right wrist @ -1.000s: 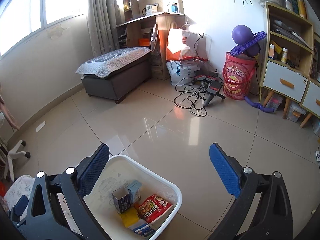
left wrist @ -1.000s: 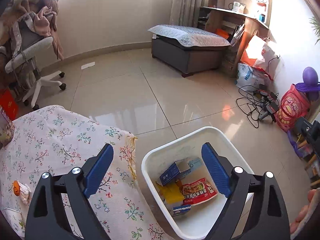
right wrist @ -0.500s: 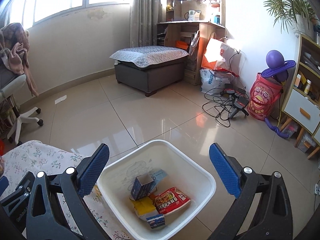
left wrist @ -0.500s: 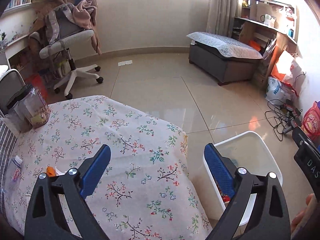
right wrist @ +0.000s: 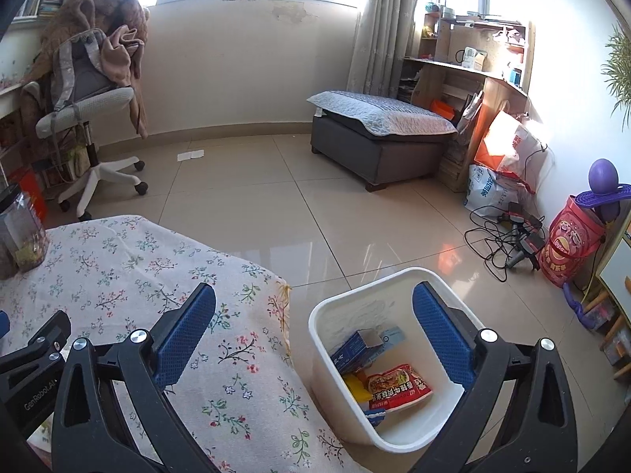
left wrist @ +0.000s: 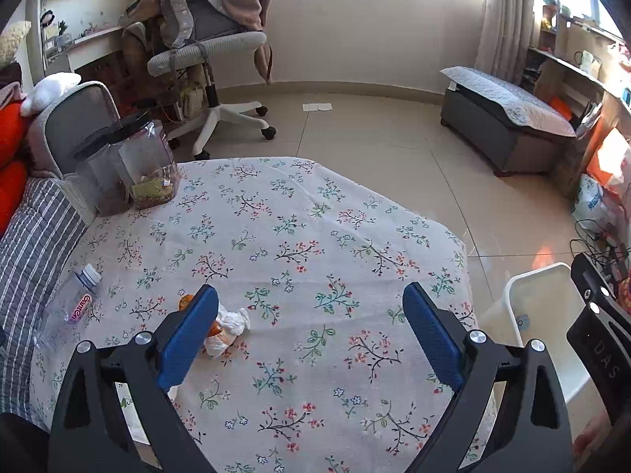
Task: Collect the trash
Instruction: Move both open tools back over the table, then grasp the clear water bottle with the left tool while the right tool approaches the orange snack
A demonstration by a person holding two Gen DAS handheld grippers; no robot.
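Observation:
My left gripper [left wrist: 311,335] is open and empty above the floral tablecloth [left wrist: 299,236]. A crumpled white tissue with orange peel [left wrist: 226,329] lies on the cloth beside its left finger. A clear plastic bottle [left wrist: 69,311] lies at the table's left edge. The white trash bin [right wrist: 378,358] stands on the floor to the right of the table, holding a blue box [right wrist: 355,349], a red snack packet [right wrist: 398,386] and a yellow wrapper. My right gripper [right wrist: 313,335] is open and empty, over the table edge and the bin. The bin's rim also shows in the left wrist view [left wrist: 540,287].
Two clear lidded jars [left wrist: 134,165] stand at the table's far left. A striped cushion [left wrist: 27,244] borders the table's left side. An office chair [left wrist: 205,63], a grey ottoman [right wrist: 378,134], cables [right wrist: 501,236] and a red tub [right wrist: 568,244] are on the floor.
Both grippers swung left. The left wrist view went from the bin to the table with the tissue and bottle. The right one now shows the table edge as well as the bin.

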